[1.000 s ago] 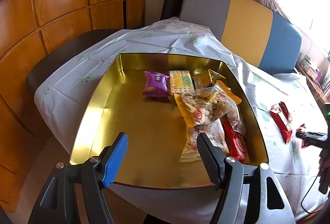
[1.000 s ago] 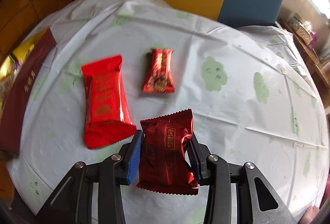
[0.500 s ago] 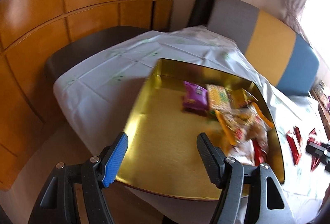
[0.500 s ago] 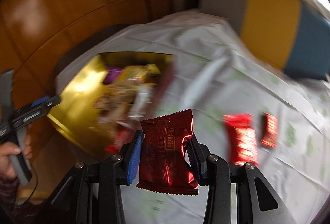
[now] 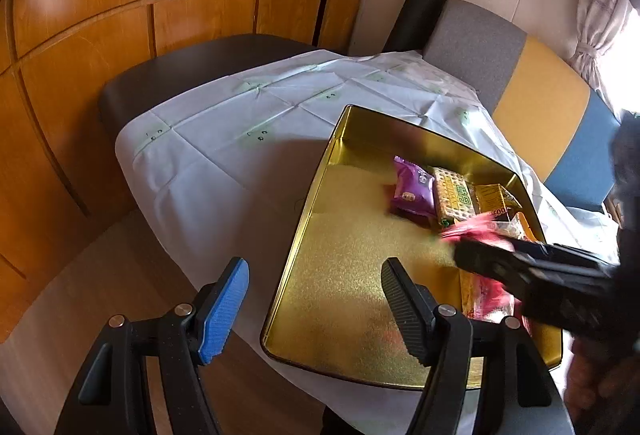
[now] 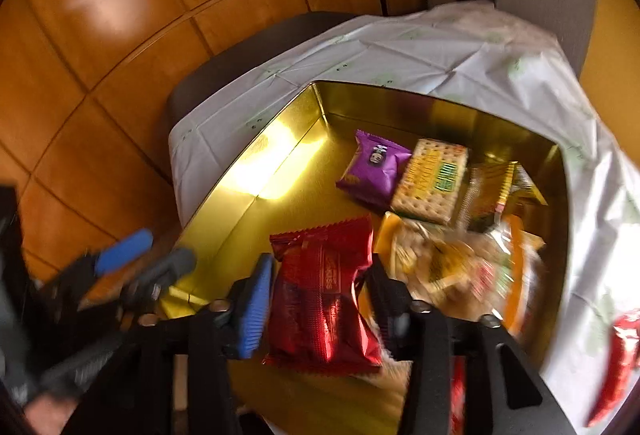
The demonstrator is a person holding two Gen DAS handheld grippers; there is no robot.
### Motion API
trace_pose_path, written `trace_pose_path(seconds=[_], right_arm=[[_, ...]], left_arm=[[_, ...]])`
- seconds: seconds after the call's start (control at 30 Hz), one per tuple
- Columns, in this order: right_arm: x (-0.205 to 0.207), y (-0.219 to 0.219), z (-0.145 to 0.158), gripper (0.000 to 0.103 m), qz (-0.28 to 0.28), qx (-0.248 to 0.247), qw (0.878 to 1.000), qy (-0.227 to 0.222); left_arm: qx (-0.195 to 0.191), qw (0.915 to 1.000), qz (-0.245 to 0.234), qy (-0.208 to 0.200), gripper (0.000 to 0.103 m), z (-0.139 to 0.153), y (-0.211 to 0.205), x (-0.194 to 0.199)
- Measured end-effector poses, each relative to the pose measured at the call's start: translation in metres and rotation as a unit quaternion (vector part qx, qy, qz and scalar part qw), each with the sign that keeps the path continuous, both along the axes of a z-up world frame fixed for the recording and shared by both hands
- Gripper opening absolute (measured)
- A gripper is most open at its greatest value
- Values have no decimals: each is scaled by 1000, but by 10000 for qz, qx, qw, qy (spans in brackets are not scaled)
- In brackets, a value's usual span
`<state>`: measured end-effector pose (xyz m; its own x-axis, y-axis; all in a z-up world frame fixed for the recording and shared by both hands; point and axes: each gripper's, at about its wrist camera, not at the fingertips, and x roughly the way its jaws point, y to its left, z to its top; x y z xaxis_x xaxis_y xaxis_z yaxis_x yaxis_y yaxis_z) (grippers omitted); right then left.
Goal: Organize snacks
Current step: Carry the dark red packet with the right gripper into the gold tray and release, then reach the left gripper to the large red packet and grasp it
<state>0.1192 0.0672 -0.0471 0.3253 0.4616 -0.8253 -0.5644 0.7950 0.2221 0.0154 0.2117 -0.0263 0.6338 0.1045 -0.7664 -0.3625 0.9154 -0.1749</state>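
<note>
Room: wood-panelled wall behind, white tablecloth [image 5: 224, 155] over the table, gold tin [image 6: 256, 171] sitting on it.
Right tongs [image 6: 320, 299]: pinching a dark red snack packet [image 6: 324, 291] by its sides, packet hanging over the tin's bare floor.
Left tongs [image 5: 316, 299]: spread wide, holding nothing, hovering off the tin's near-left corner.
Already in the tin: purple packet [image 6: 374, 167], cracker pack [image 6: 432, 181] and a heap of clear bags [image 6: 460, 263], all ahead and right of the right tongs.
Doing it well (my guess): go lower before letting go, aim for the bare gold patch left of the heap so it lies flat instead of sliding off, and keep the left tongs out of the way.
Right view only: the grip itself, plus another red packet [image 6: 616, 359] out on the cloth, far right.
Left view only: the right tool coming in as a dark blur from the right, with only a red smear of the packet.
</note>
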Motion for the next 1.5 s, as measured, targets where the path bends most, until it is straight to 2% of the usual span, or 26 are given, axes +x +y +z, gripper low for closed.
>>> trace_pose_path(seconds=[0.13, 0.27, 0.5, 0.7, 0.83, 1.03, 1.5], right_arm=[[1, -6, -1, 65, -128, 31, 9999, -38], [-10, -27, 13, 66, -199, 220, 9994, -202], [-32, -64, 35, 79, -381, 255, 9961, -753], [-48, -106, 44, 90, -599, 106, 9933, -980], [-53, -144, 49, 92, -929, -16, 9903, -1032], [-55, -207, 49, 92, -1505, -279, 9826, -1048], [-56, -334, 55, 92, -2657, -757, 9548, -1100]], left_arm=[[-30, 10000, -51, 24, 70, -5, -1, 0], [-45, 9999, -83, 35, 69, -7, -2, 2], [158, 9995, -258, -37, 69, 3, -17, 1], [258, 9985, -456, -155, 69, 16, -35, 0], [310, 9970, -681, -220, 69, 23, -49, 0], [543, 9919, -1109, -290, 69, 31, -78, 0], [709, 9805, -1812, -260, 69, 38, -132, 2]])
